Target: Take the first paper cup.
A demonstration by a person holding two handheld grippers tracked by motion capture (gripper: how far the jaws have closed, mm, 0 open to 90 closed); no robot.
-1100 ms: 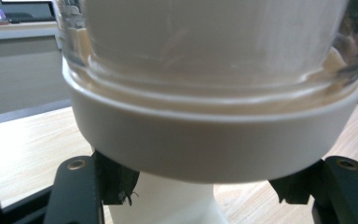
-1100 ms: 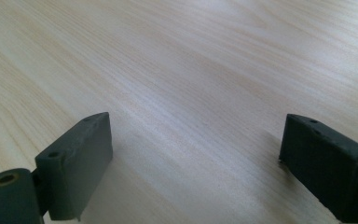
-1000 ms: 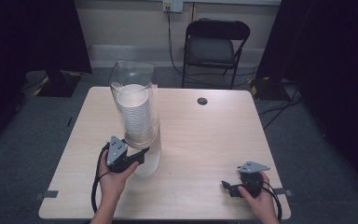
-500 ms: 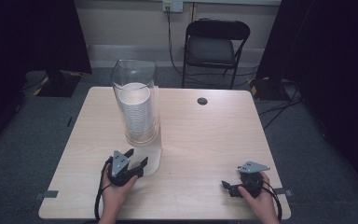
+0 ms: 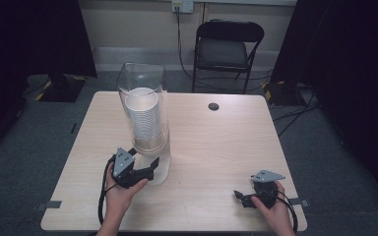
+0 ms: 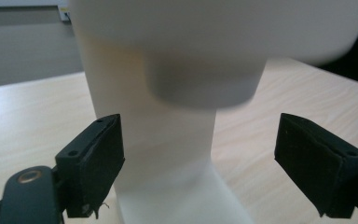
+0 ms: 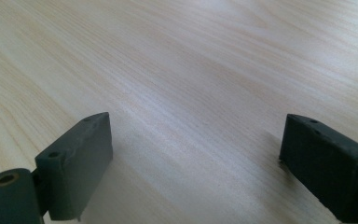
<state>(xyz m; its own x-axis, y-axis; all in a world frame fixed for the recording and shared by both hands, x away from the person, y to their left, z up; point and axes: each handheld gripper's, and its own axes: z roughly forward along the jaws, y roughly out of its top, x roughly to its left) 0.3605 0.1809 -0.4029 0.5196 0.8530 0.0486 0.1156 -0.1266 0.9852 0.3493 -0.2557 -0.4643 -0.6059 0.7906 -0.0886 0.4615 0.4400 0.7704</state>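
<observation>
We had our left gripper (image 5: 153, 164) just opening its jaws around a cup (image 6: 168, 154), unpressed, and our right gripper (image 5: 240, 196) wide open, empty, over the counter (image 5: 216, 142).

readable text: none on any surface
labels or brands: none legible
numbers or signs: none legible
</observation>
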